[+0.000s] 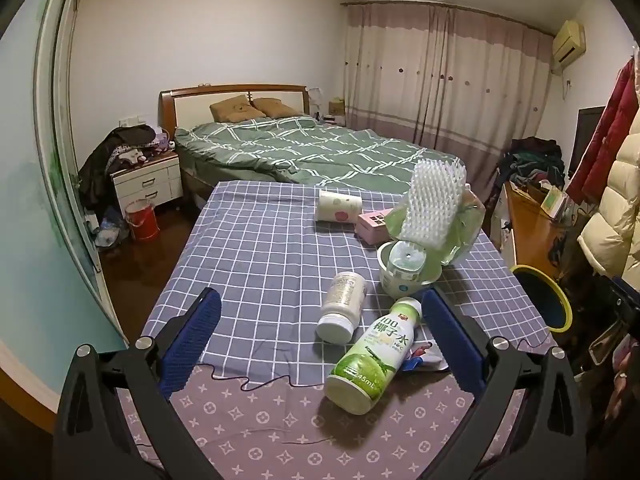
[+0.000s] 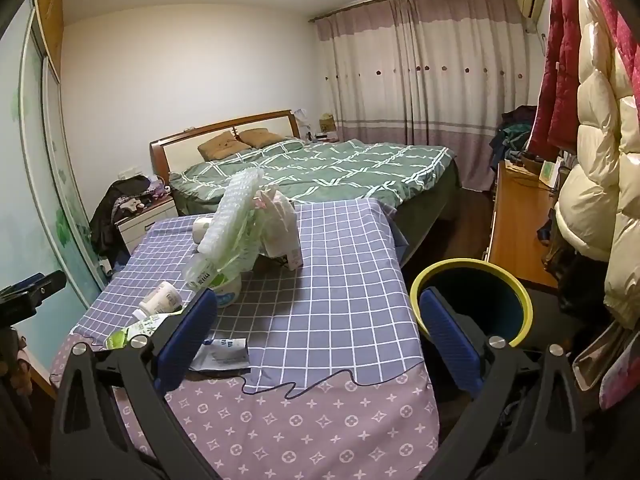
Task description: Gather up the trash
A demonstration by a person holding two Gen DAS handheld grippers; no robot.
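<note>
A green coconut-water bottle [image 1: 370, 356] lies on the checked tablecloth [image 1: 256, 264], with a white bottle [image 1: 342, 306] lying beside it and a small wrapper [image 1: 424, 356] next to it. A bowl [image 1: 404, 274] holds bubble wrap [image 1: 434, 200]. A paper cup [image 1: 339, 208] and a pink box [image 1: 374, 222] lie farther back. My left gripper [image 1: 320, 340] is open and empty, its jaws either side of the two bottles. My right gripper [image 2: 318, 334] is open and empty above the table's right front part. A yellow-rimmed bin [image 2: 472, 300] stands right of the table.
A flat packet [image 2: 224, 354] lies near my right gripper's left finger. A bed [image 1: 312, 148], a nightstand [image 1: 146, 184] and a red bucket [image 1: 140, 222] lie beyond the table. A wooden desk [image 2: 520, 220] and hanging coats [image 2: 600, 140] are at the right.
</note>
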